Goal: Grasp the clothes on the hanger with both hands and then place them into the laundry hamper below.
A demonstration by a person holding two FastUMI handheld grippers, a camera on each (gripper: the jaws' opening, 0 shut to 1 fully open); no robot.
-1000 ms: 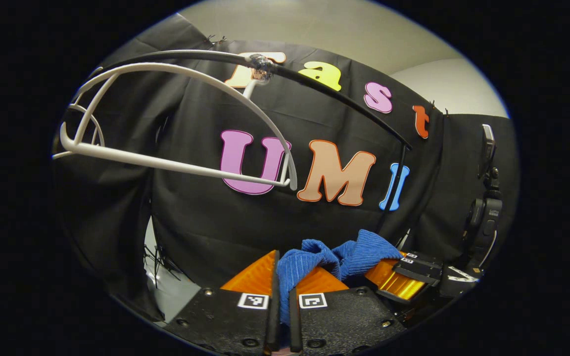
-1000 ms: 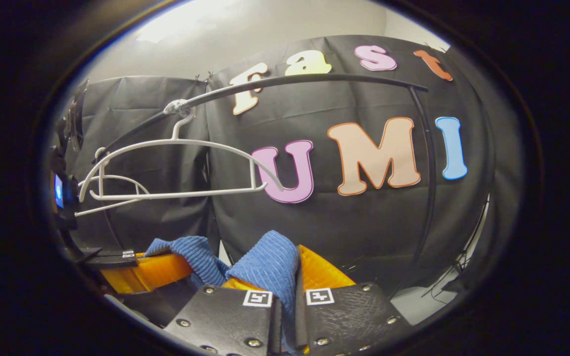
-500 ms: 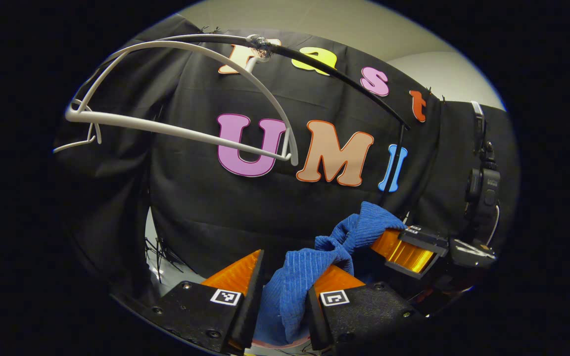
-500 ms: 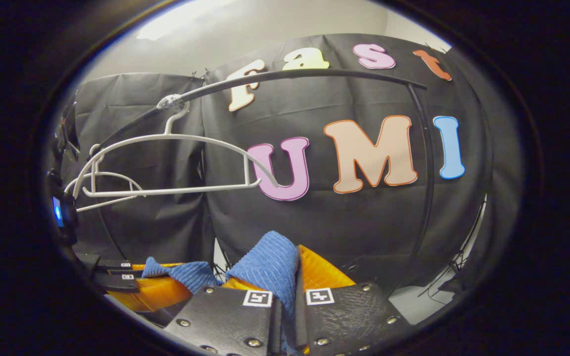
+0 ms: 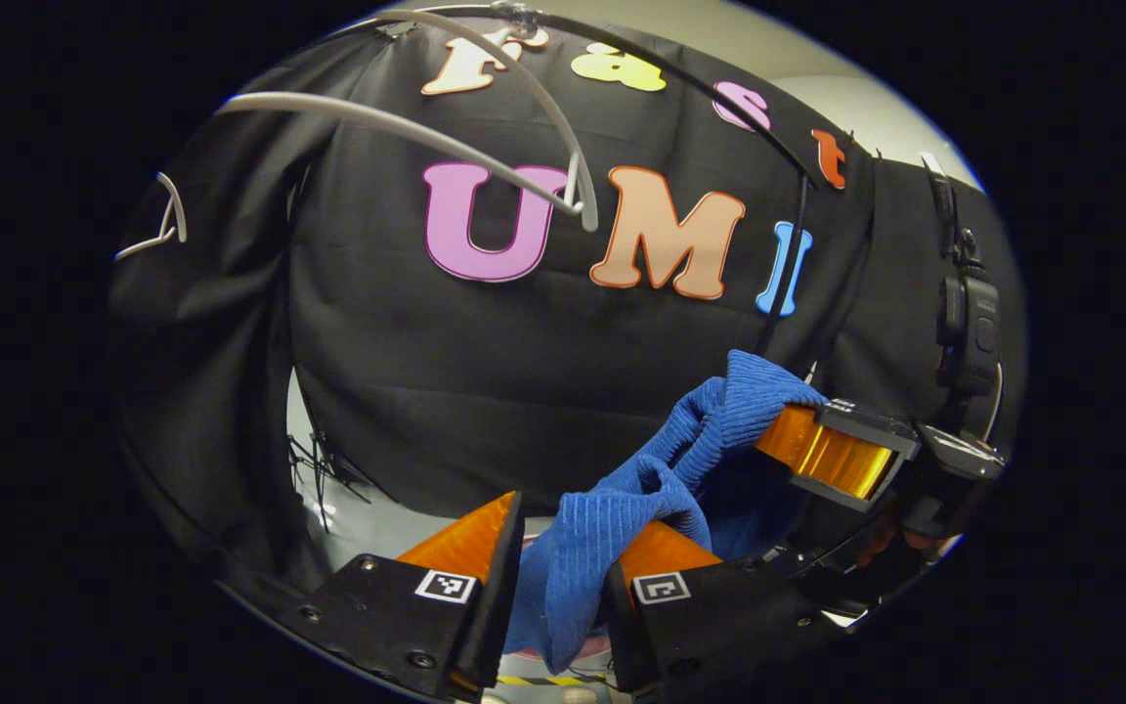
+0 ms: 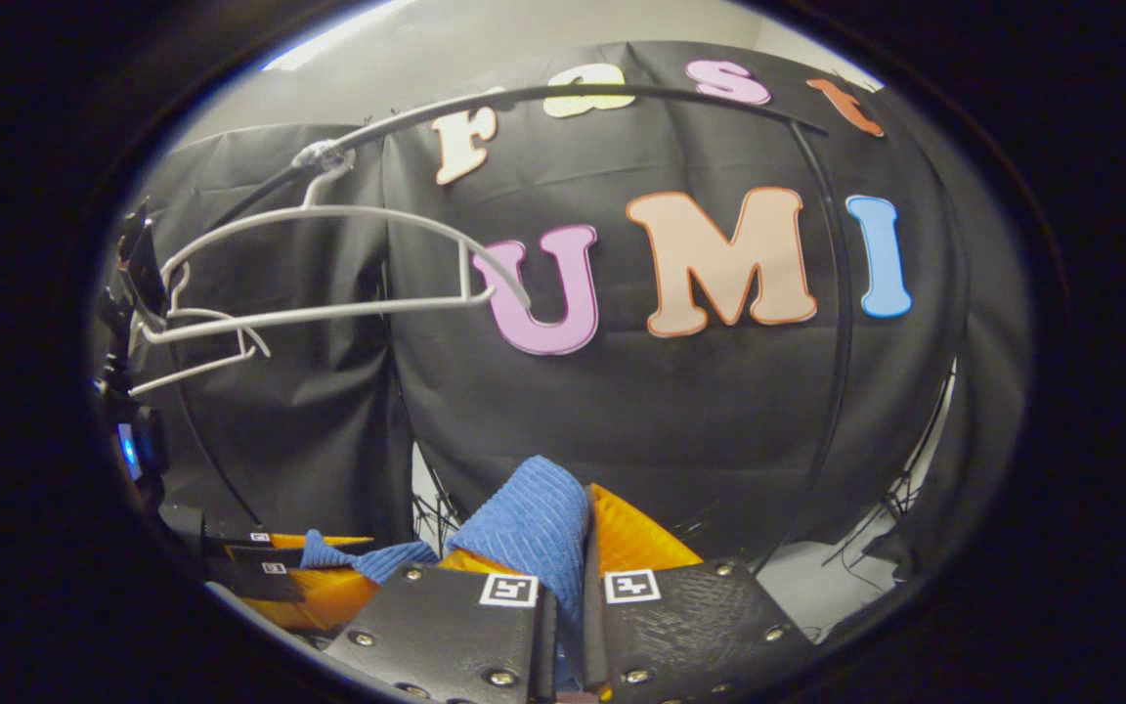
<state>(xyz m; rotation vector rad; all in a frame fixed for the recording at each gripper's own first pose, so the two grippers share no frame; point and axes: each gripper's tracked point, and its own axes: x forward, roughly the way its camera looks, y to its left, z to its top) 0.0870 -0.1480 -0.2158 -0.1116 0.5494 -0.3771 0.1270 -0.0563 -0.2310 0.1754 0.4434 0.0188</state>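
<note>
Jaws of the left gripper (image 5: 563, 587) stand parted with the blue clothes (image 5: 622, 518) draped between them; the right gripper (image 6: 563, 587) jaws pinch its other end. Above both hangs the bare white hanger (image 6: 328, 264).

Right gripper view. The right gripper (image 6: 563, 548) sits at the bottom centre, its 2 fingers (image 6: 636, 538) pressed close together on a fold of blue ribbed cloth (image 6: 529, 528) that rises between them. The cloth trails down and left to the left gripper (image 6: 314, 577), low at the left edge, where its far end lies against that gripper's fingers. Above, a bare white hanger (image 6: 328, 264) hooks over a curved black rail (image 6: 573, 93) that runs across the top and bends down at the right. A pale floor (image 6: 827, 572) shows at lower right.
</note>
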